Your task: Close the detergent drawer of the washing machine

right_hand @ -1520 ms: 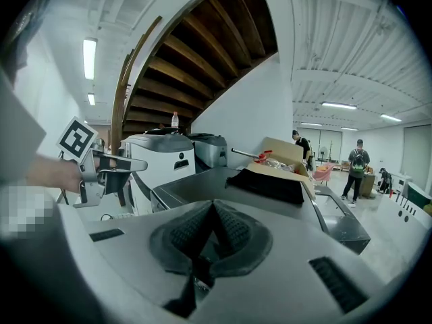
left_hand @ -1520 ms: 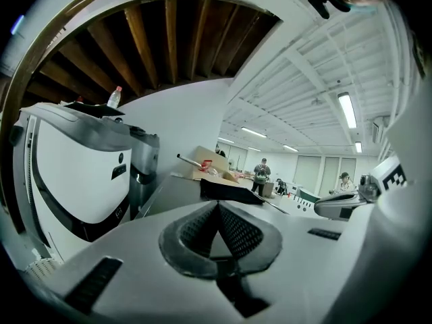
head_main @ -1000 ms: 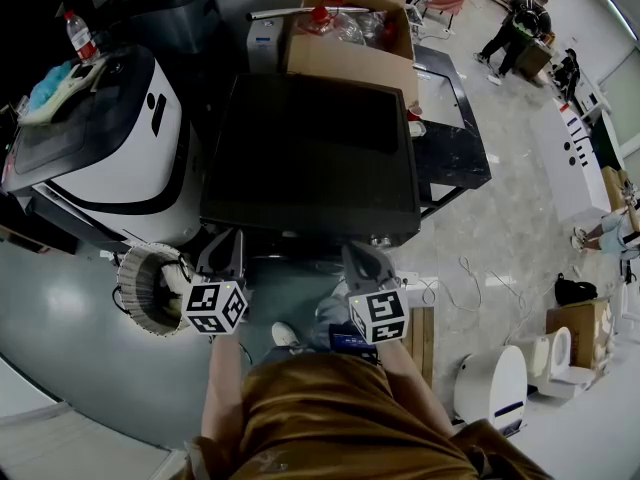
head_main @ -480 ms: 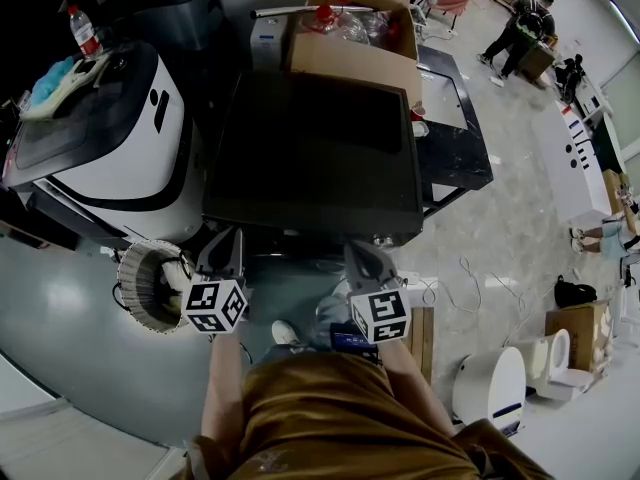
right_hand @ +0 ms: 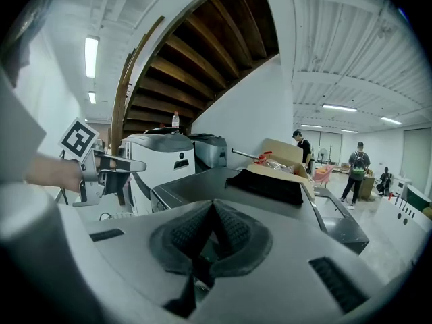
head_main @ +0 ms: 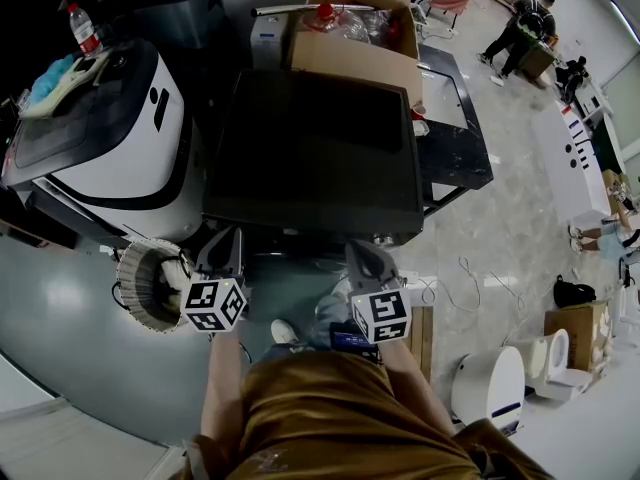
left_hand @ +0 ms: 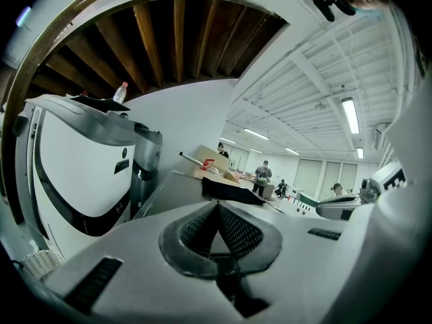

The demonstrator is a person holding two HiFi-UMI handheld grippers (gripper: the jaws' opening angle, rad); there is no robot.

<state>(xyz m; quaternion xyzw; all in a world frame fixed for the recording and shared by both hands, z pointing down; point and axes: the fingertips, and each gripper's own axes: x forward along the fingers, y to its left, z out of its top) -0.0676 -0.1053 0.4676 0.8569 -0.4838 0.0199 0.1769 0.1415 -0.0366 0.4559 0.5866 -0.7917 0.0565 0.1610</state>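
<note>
The dark-topped washing machine (head_main: 312,153) stands straight ahead of me; its front face and detergent drawer are hidden under the top's near edge in the head view. My left gripper (head_main: 224,240) hovers just before the machine's front left corner, my right gripper (head_main: 362,253) before the front right. In the left gripper view the left gripper (left_hand: 217,209) has its jaws shut with nothing between them, and the machine's top (left_hand: 177,189) lies beyond. The right gripper (right_hand: 212,209) is likewise shut and empty, facing the machine (right_hand: 202,189).
A white-and-black appliance (head_main: 110,128) stands at the left with a bottle (head_main: 80,33) on it. A cardboard box (head_main: 355,38) sits behind the machine, a black table (head_main: 455,118) to its right. On the floor are a round basket (head_main: 150,286) and a white unit (head_main: 495,383).
</note>
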